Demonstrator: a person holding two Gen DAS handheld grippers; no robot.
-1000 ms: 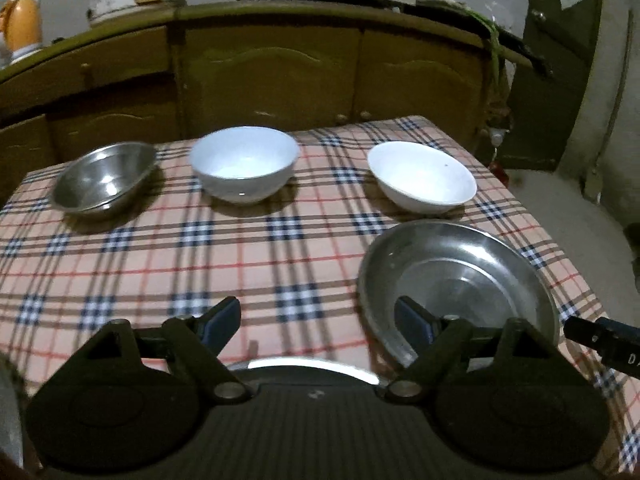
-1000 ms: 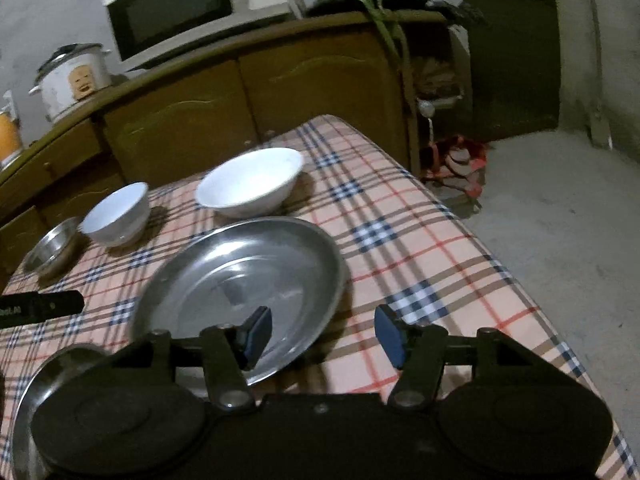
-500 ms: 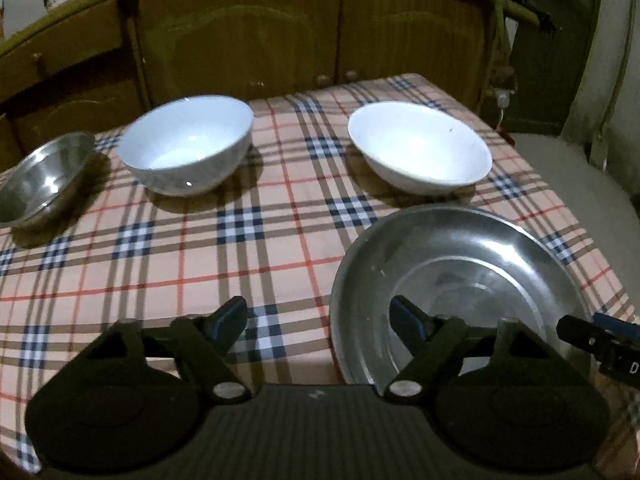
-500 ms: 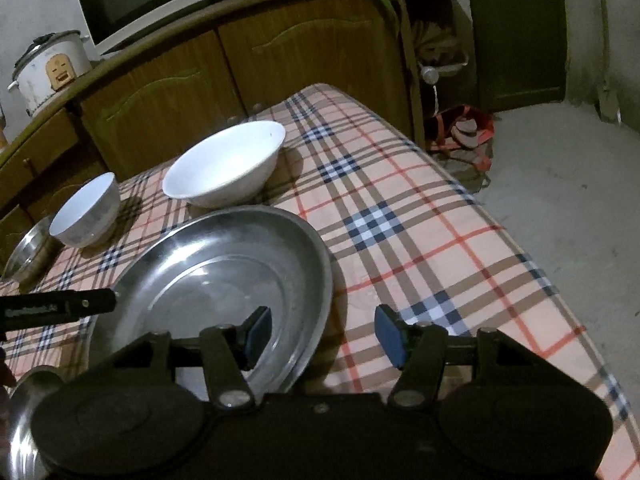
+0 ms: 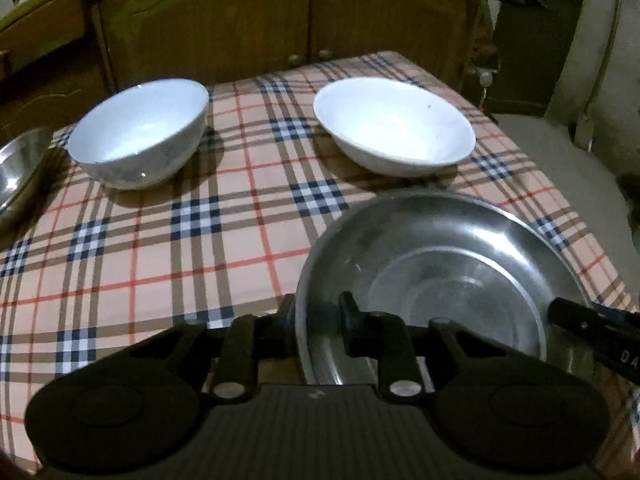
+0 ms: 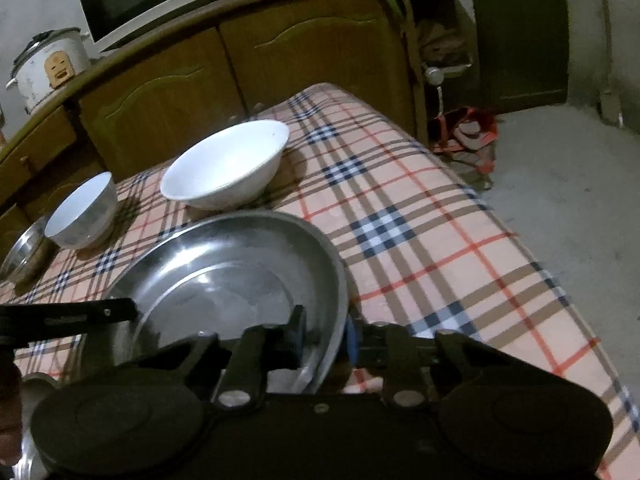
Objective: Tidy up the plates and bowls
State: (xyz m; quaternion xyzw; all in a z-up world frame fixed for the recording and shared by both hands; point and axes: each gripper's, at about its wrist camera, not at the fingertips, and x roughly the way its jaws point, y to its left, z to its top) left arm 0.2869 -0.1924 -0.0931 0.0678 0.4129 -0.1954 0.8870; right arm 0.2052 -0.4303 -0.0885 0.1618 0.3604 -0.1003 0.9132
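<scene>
Steel bowl cut by edge

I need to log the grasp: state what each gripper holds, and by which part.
Both grip the large steel plate by its rim: the left gripper pinches the near left edge, the right gripper the near right edge, one finger inside, one outside.
</scene>
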